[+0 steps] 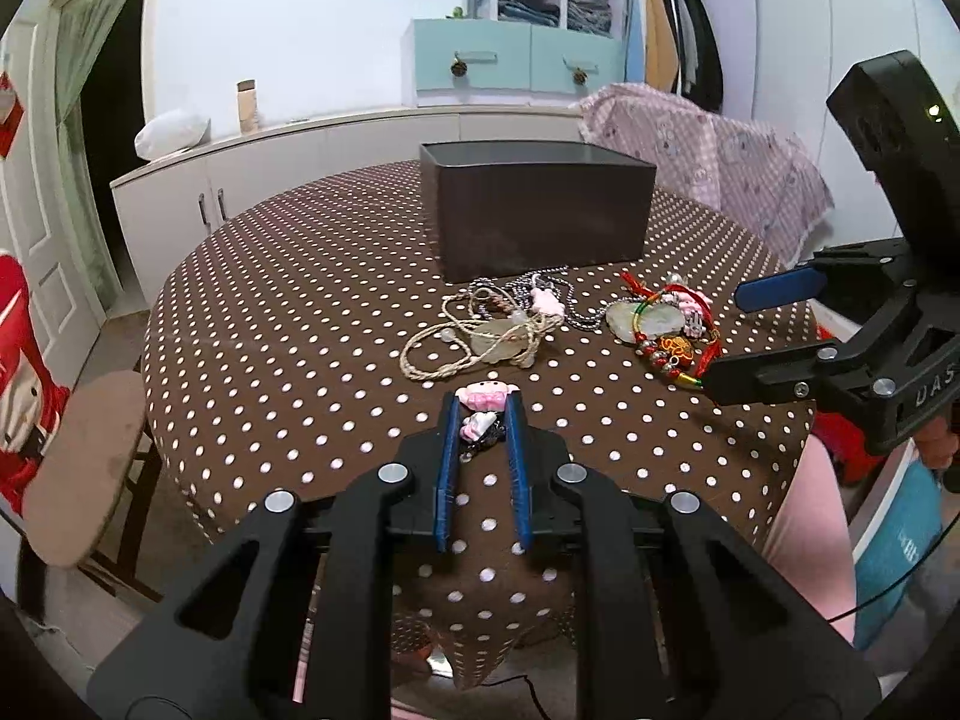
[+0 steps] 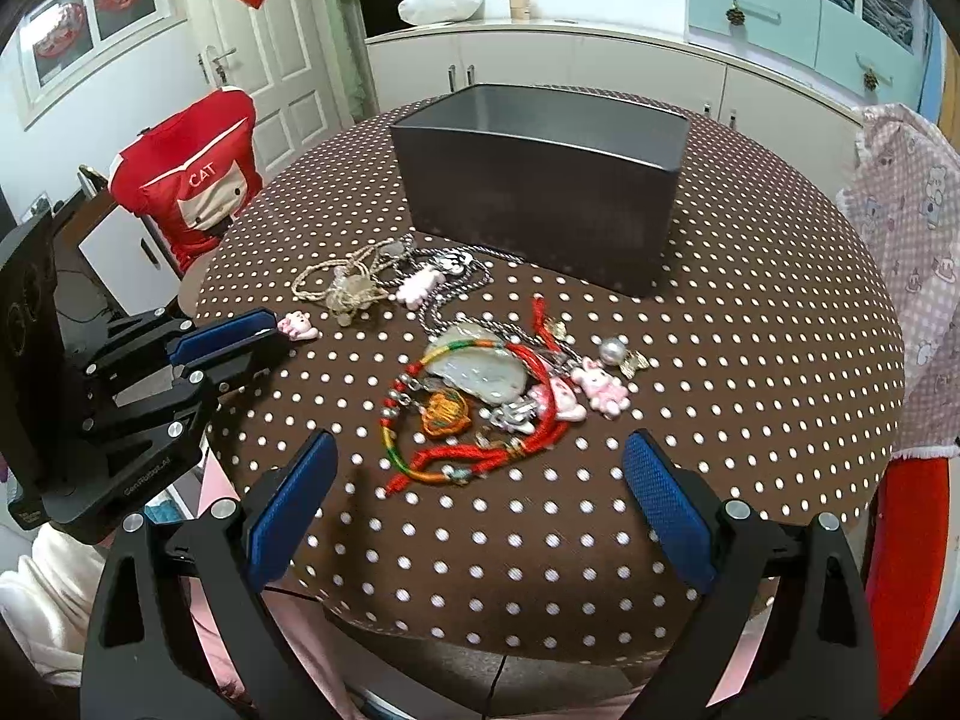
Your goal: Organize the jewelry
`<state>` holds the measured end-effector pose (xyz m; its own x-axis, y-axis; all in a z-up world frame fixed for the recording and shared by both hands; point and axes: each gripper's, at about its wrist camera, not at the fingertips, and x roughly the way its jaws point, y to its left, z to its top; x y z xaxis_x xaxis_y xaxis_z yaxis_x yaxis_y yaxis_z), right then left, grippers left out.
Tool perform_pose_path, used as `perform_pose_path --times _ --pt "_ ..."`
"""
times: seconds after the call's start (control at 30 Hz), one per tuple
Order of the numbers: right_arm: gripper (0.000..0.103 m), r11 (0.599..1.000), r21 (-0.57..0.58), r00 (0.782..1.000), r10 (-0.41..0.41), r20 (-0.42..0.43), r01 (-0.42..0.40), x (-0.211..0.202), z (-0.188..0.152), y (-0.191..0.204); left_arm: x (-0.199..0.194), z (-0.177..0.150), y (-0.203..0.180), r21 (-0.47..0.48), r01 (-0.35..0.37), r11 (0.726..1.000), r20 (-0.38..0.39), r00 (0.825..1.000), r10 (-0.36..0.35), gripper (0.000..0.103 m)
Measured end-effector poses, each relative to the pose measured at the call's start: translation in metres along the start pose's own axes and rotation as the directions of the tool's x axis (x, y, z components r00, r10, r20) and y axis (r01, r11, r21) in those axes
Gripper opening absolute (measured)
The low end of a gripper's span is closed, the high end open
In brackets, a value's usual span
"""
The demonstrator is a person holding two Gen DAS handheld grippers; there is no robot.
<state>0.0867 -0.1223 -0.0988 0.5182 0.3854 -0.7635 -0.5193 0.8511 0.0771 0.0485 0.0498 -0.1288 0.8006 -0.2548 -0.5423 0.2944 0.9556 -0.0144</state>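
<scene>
Pink charm (image 1: 485, 399), lengthwise between left gripper (image 1: 483, 414) jaws, pointing away

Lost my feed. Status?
Left gripper shut on pink charm. Right gripper open over red cord bracelet. Gray box unobstructed.

From my left wrist view, the inside of the dark box (image 1: 543, 213) is hidden behind its near wall; only a strip of the far inner wall shows. My left gripper (image 1: 485, 414) covers most of the pink charm (image 1: 485, 397) between its pads, so the charm's lower end and the dark piece beneath it cannot be identified. My right gripper (image 1: 750, 336) is cut off by the right edge. From my right wrist view, the red cord tangle (image 2: 480, 402) is blurred; its small metal pieces cannot be told apart.
</scene>
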Motion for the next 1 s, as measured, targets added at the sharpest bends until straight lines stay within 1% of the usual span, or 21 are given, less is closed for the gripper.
perform_pose_path --times 0.07,0.2,0.27,0.33,0.37,0.43,0.5,0.57,0.63,0.77,0.83,0.9,0.93,1.0 --pt "0.092 1.000 -0.016 1.000 0.009 0.008 -0.009 0.001 0.003 0.005 -0.001 -0.001 0.003 -0.013 0.001 1.000 0.011 1.000 -0.001 0.016" --pt "0.091 0.993 -0.088 0.996 0.079 0.050 -0.074 -0.001 0.009 0.020 -0.005 -0.002 0.014 -0.060 0.006 0.998 0.039 0.999 -0.003 0.016" --pt "0.084 0.987 -0.129 0.993 0.101 0.069 -0.092 -0.002 0.011 0.029 -0.006 -0.001 0.018 -0.074 0.010 0.997 0.048 0.999 -0.006 0.016" --pt "0.075 0.982 -0.160 0.991 0.115 0.075 -0.101 -0.001 0.016 0.037 -0.006 -0.001 0.020 -0.081 0.005 0.997 0.054 0.999 -0.001 0.016" --pt "0.073 0.979 -0.171 0.989 0.125 0.074 -0.110 0.001 0.018 0.041 -0.006 -0.001 0.021 -0.085 0.006 0.996 0.057 0.998 -0.001 0.016" --pt "0.064 0.977 -0.173 0.988 0.138 0.069 -0.125 0.005 0.025 0.047 -0.006 -0.001 0.023 -0.093 0.015 0.996 0.064 0.998 -0.009 0.016" --pt "0.061 0.975 -0.171 0.987 0.154 0.056 -0.142 0.010 0.030 0.050 -0.006 -0.002 0.026 -0.102 0.025 0.994 0.077 0.997 -0.017 0.016" --pt "0.056 0.977 -0.169 0.989 0.142 0.047 -0.132 0.017 0.037 0.052 -0.006 -0.002 0.028 -0.109 0.029 0.994 0.090 0.996 -0.020 0.016" --pt "0.047 0.978 -0.161 0.990 0.138 0.035 -0.130 0.023 0.042 0.052 -0.006 -0.002 0.030 -0.117 0.036 0.992 0.095 0.995 -0.024 0.016" --pt "0.043 0.979 -0.124 0.986 0.166 0.012 -0.163 0.033 0.048 0.049 -0.008 -0.003 0.036 -0.133 0.051 0.990 0.120 0.992 -0.035 0.016" --pt "0.038 0.977 -0.125 0.985 0.172 -0.002 -0.170 0.038 0.049 0.051 -0.009 -0.003 0.038 -0.137 0.049 0.989 0.124 0.992 -0.032 0.016" --pt "0.037 0.979 -0.131 0.988 0.156 -0.010 -0.156 0.042 0.048 0.054 -0.008 -0.003 0.041 -0.140 0.052 0.989 0.128 0.991 -0.034 0.016" --pt "0.033 0.979 -0.139 0.989 0.147 -0.016 -0.148 0.045 0.047 0.056 -0.008 -0.004 0.042 -0.140 0.053 0.989 0.130 0.991 -0.035 0.016" --pt "0.026 0.983 -0.153 0.994 0.106 -0.002 -0.105 0.046 0.047 0.058 -0.008 -0.005 0.043 -0.143 0.049 0.988 0.132 0.991 -0.030 0.016"
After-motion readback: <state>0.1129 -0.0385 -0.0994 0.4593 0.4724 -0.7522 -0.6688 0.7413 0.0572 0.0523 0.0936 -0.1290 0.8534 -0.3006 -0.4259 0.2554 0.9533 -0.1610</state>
